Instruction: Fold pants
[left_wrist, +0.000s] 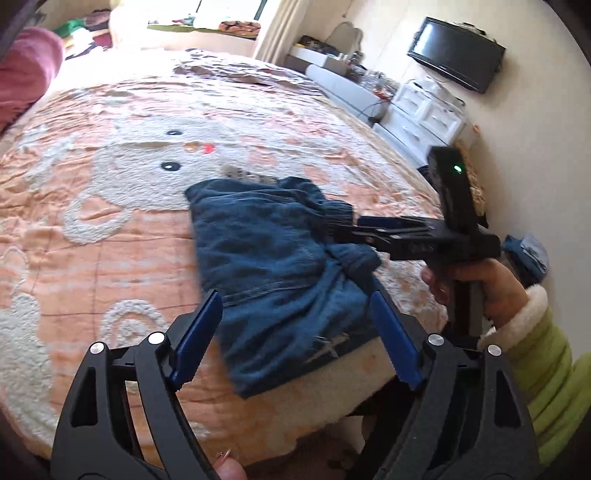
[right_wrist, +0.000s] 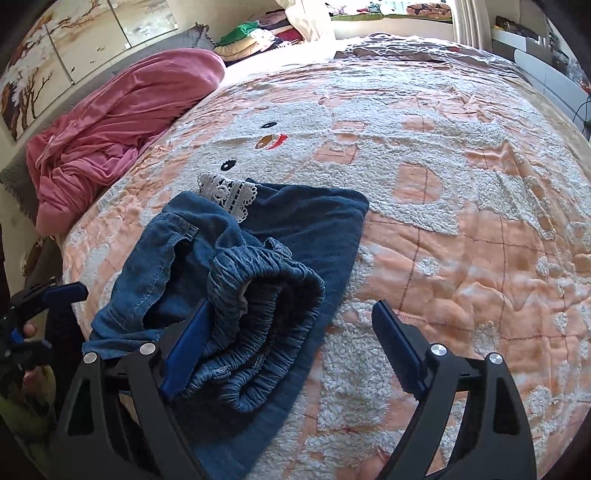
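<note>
We see the pants (right_wrist: 280, 236) bunched on the near bedspread (right_wrist: 461, 229); both grippers, left (left_wrist: 295, 332) and right (right_wrist: 291, 354), spread wide

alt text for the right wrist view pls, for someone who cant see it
Partly folded blue denim pants lie on a peach and white bedspread, elastic waistband bunched against the left finger of the open right gripper. A white lace trim shows at the far end, and a pink blanket is heaped at left.
</note>
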